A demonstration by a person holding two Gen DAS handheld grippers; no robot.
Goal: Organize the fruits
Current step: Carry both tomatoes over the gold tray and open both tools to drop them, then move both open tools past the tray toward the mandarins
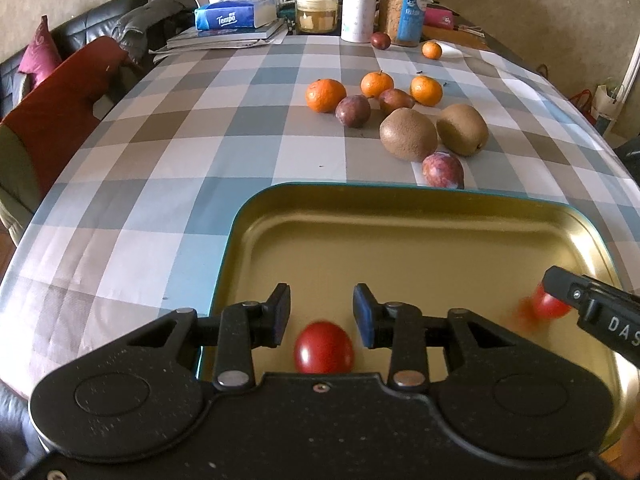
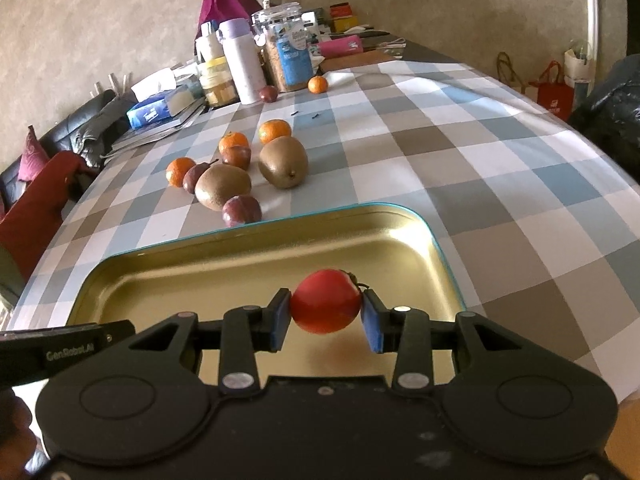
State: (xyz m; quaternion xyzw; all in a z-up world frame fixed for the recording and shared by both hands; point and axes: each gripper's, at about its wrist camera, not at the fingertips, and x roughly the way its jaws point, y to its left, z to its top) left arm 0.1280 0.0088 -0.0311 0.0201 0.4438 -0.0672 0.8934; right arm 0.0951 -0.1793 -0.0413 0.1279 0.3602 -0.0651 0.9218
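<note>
1. Clearly legible: "Tempo" on blue tissue box (image 1: 235, 15) at counter's (image 1: 180, 128) far end; "DAS" on right gripper's (image 2: 325, 312) finger seen from left view; "GenRobot.AI" on left gripper (image 1: 322, 312) seen from right view.
2. Left gripper: slightly parted, gripping nothing, above red tomato (image 1: 324, 347) lying near gold tray's (image 1: 400, 216) near edge.
3. Right gripper: clamped on second tomato (image 2: 325, 306), above tray's right side.
4. Tray mostly bare; plum (image 1: 443, 170) just beyond far rim, kiwis (image 1: 408, 134) and mandarins (image 1: 325, 95) farther back.
5. Checked cloth open on left and right.
</note>
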